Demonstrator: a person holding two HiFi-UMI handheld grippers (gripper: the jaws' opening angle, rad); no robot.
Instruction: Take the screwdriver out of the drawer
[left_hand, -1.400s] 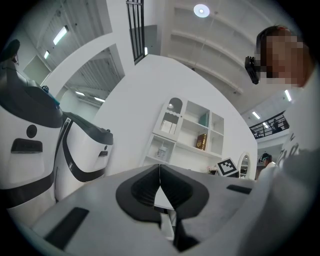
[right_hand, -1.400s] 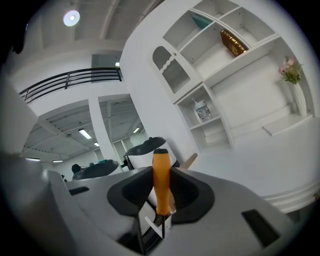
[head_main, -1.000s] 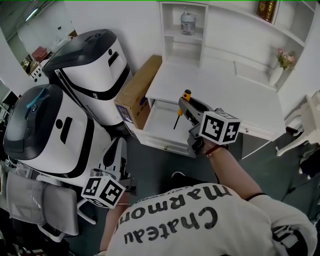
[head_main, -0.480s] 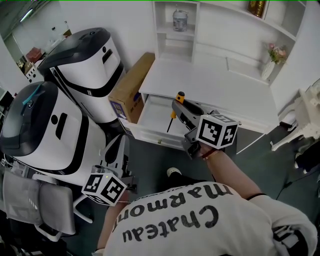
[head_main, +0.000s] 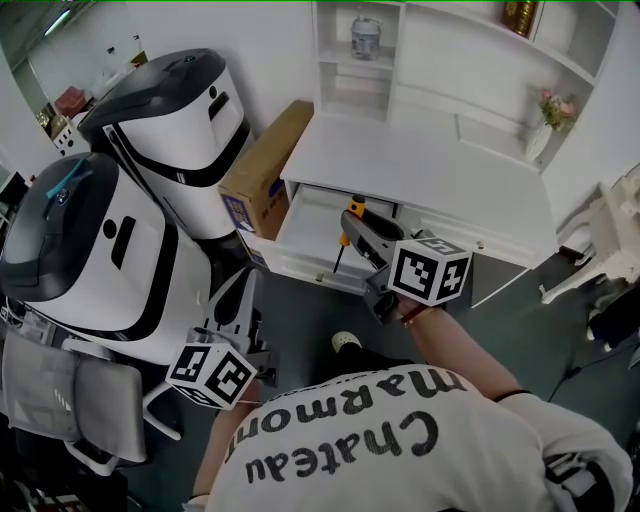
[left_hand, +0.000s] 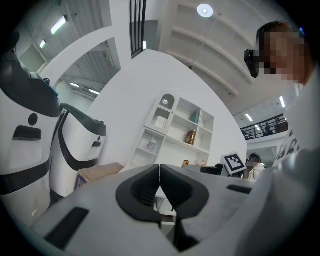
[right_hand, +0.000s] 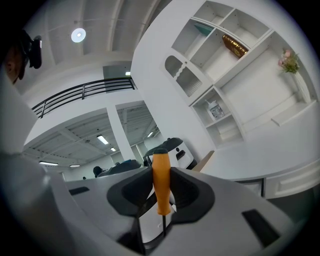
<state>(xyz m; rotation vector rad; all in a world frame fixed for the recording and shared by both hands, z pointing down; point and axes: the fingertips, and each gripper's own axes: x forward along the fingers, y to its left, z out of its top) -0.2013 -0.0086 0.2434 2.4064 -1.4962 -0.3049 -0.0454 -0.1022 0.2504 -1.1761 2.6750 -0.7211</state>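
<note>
My right gripper (head_main: 352, 224) is shut on the orange handle of the screwdriver (head_main: 346, 227), which hangs upright with its dark shaft pointing down over the open white drawer (head_main: 306, 228) of the desk (head_main: 420, 160). In the right gripper view the orange handle of the screwdriver (right_hand: 160, 182) stands pinched between the two dark pads (right_hand: 182, 192), shaft below. My left gripper (head_main: 232, 310) is low at the left beside the white machines, away from the drawer. In the left gripper view its pads (left_hand: 149, 187) meet with nothing between them.
Two large white-and-black machines (head_main: 110, 240) stand at the left. A cardboard box (head_main: 262, 170) leans between them and the desk. White shelves (head_main: 360, 50) hold a bottle, a vase of flowers (head_main: 548, 115) stands at the back right, and a chair (head_main: 80, 410) is at the lower left.
The right gripper has drawn back toward me with the screwdriver, lowering slightly over the drawer's front. The left gripper shifted a little. The drawer stays open.
</note>
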